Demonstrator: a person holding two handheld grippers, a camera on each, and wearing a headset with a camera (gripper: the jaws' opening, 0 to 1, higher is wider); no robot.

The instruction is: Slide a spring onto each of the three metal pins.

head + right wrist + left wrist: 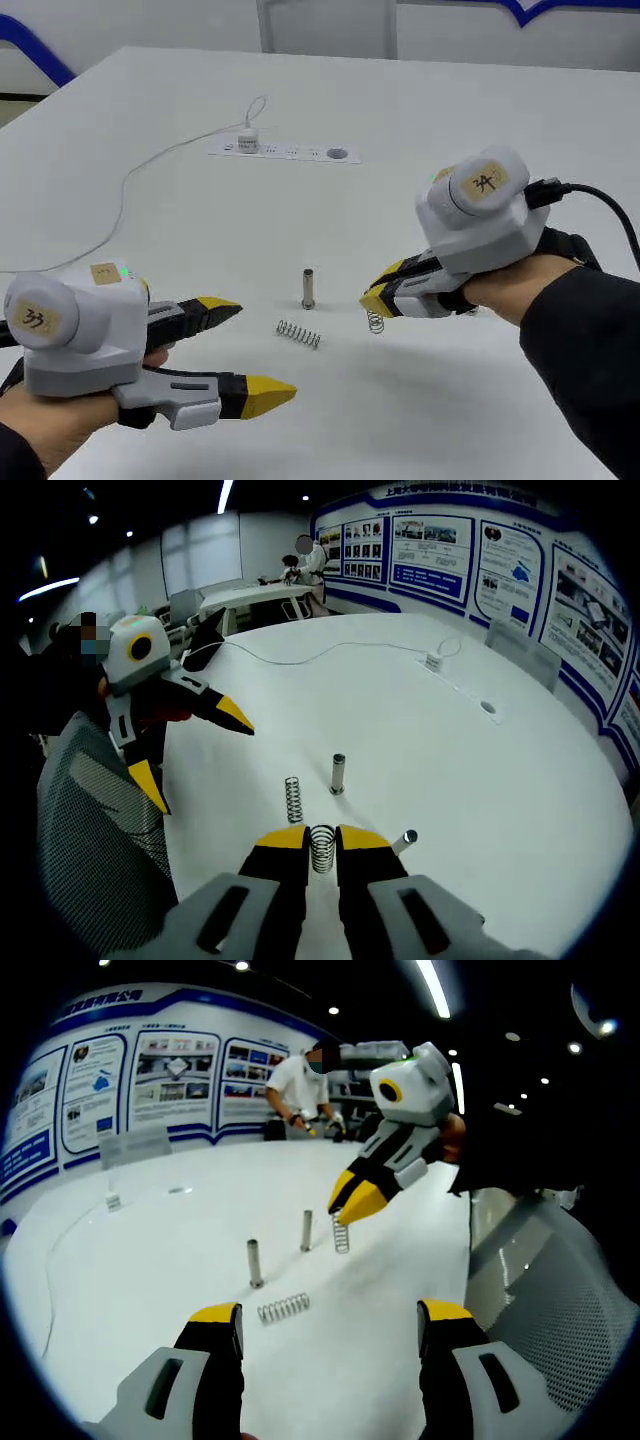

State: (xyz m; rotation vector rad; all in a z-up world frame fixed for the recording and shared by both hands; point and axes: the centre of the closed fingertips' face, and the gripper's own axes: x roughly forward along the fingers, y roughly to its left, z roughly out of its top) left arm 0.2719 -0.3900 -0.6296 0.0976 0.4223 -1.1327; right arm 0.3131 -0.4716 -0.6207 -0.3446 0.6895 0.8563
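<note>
One metal pin [308, 288] stands upright at mid-table; the left gripper view shows two pins [255, 1263] [306, 1231]. A loose spring [298, 334] lies flat in front of the pin. My right gripper [376, 300] is shut on a second spring [375, 322], which hangs upright from its tips just right of the pin, low over the table. That held spring [321, 847] sits between the right jaws, with a pin [404, 841] close beside it. My left gripper [248, 350] hovers open at the near left, holding nothing, and points at the loose spring [283, 1308].
A white power strip [290, 152] with a plug [247, 143] and a thin cable lies at the back of the white table [200, 220]. A grey mesh chair [540, 1280] stands beside the table. A person [300, 1085] is at another table far behind.
</note>
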